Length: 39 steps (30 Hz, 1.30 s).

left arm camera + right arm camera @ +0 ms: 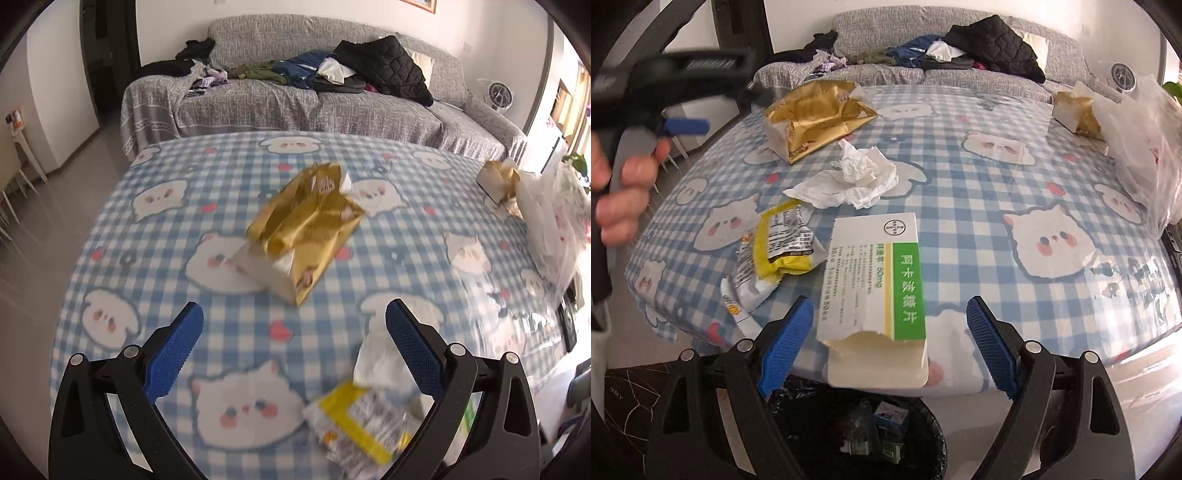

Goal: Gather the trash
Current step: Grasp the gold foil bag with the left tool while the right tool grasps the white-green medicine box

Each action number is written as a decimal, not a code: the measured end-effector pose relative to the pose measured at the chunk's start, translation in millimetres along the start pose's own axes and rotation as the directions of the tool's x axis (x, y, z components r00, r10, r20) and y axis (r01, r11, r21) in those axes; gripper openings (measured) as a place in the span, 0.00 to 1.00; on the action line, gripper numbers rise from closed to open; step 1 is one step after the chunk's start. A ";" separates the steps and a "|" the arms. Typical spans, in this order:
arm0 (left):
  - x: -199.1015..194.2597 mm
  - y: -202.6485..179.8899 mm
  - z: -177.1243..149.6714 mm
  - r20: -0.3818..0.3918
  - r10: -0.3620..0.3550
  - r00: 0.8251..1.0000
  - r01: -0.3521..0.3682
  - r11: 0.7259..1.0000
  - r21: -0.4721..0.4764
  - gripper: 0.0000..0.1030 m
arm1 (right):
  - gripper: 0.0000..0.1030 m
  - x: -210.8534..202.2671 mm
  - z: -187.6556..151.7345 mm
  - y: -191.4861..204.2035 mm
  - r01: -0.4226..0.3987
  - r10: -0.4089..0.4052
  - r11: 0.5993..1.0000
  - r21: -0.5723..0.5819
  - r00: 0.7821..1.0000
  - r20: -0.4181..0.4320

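Observation:
My left gripper [294,314] hangs open over the checked table [166,236] with nothing between its fingers. A crumpled white tissue [376,358] and a yellow-and-silver wrapper [362,428] lie just under its right finger. My right gripper [890,310] is open at the table's near edge. A white-and-green medicine box [875,277] lies between its fingers, untouched, its torn end overhanging the edge. Below stands a black-lined trash bin [934,424] with some trash in it. In the right wrist view, the tissue [857,177], the wrapper [779,243] and a hand holding the left gripper [687,125] show.
A gold tissue pack [303,225] lies mid-table. A second gold pack [498,181] and a clear plastic bag [554,225] sit at the right edge. Behind the table is a grey sofa [332,107] piled with clothes. Floor lies to the left.

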<state>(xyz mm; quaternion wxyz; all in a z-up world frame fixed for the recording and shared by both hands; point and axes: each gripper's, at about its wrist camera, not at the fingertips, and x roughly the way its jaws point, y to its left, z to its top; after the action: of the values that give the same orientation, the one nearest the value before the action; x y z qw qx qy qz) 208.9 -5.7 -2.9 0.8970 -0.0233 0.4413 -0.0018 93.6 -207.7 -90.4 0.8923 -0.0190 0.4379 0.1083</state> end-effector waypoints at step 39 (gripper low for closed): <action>155.1 -16.4 61.3 -0.234 0.093 0.968 -0.091 0.996 0.020 0.46 | 0.78 29.8 19.0 -4.1 -0.026 0.032 0.998 0.052 0.993 -0.112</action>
<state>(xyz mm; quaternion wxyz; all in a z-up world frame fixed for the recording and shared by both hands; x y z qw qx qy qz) 352.4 -23.2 -87.7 0.8378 0.0019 0.5448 0.0352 126.9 -204.0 -102.4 0.8646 0.0036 0.4904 0.1089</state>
